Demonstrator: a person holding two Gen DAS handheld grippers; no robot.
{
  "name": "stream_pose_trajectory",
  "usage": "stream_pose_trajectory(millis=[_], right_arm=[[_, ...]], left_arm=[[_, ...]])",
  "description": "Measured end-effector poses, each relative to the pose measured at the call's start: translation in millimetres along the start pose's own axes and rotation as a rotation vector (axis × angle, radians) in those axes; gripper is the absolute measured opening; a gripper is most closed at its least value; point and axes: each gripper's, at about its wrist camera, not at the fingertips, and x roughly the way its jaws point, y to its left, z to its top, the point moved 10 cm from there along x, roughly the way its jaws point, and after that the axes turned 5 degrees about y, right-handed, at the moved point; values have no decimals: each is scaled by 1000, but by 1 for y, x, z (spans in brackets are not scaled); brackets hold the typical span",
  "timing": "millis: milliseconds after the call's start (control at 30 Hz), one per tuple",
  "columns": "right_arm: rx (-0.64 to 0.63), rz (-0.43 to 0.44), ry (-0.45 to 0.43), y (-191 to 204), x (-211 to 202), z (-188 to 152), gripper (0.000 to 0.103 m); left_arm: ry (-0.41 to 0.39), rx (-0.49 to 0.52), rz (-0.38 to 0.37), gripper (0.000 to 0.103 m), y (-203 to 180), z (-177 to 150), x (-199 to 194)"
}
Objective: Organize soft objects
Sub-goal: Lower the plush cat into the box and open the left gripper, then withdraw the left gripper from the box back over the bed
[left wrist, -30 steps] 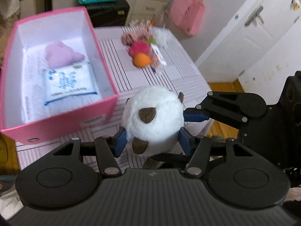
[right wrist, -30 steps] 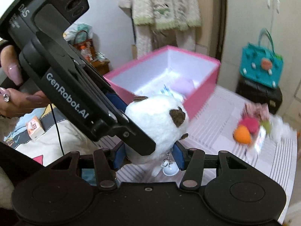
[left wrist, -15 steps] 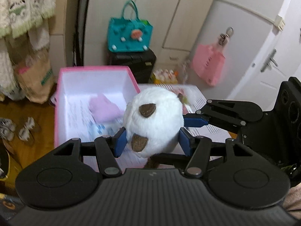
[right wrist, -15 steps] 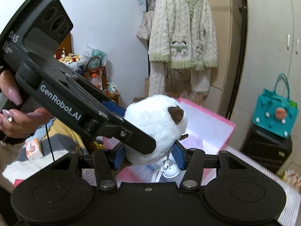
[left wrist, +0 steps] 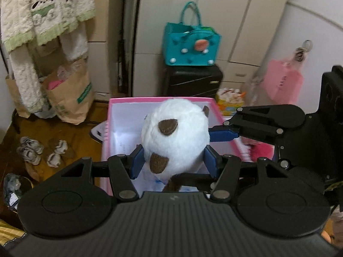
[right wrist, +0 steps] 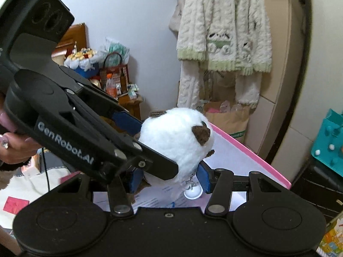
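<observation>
The round white plush toy with brown felt patches (left wrist: 174,135) is nearly ball-shaped, so no long axis can be told. In the left wrist view one brown patch faces up and toward the camera, and a brown tail-like piece hangs down at its near underside. In the right wrist view a small silver bell (right wrist: 193,191) dangles beneath it.

The toy hangs in the air above the open pink cardboard box with a white inside (left wrist: 120,107), held by both tools at once. The left gripper (left wrist: 173,163) has its blue fingers (left wrist: 136,163) clamped on the toy's lower flanks and tilts steeply downward. The right gripper (right wrist: 168,176) comes in crosswise from the other side, its blue fingers (right wrist: 203,177) also pressed into the plush. A hand (right wrist: 11,147) grips the left tool's handle.

Printed paper lies on the box floor under the toy. Behind the box stand a teal felt handbag (left wrist: 190,42) on a black suitcase (left wrist: 193,81), a brown paper bag (left wrist: 68,92) and a hanging cream knitted cardigan (right wrist: 225,25).
</observation>
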Motion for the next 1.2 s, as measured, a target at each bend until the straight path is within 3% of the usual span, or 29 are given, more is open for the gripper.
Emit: stream_pose_trajectory(millis=[300, 500, 567, 700, 1200], right_arm=[[-74, 75, 121, -22, 51, -6, 58], [-102, 44, 149, -28, 62, -11, 58], [-92, 26, 169, -33, 66, -14, 58], [-60, -18, 178, -45, 71, -16, 59], [122, -84, 111, -46, -10, -32, 60]], left_arm=[[88, -49, 15, 56, 29, 4, 46], [103, -51, 19, 55, 34, 5, 56], [97, -37, 42, 55, 33, 4, 58], [29, 8, 171, 55, 37, 9, 52], [-11, 68, 172, 56, 13, -10, 2]])
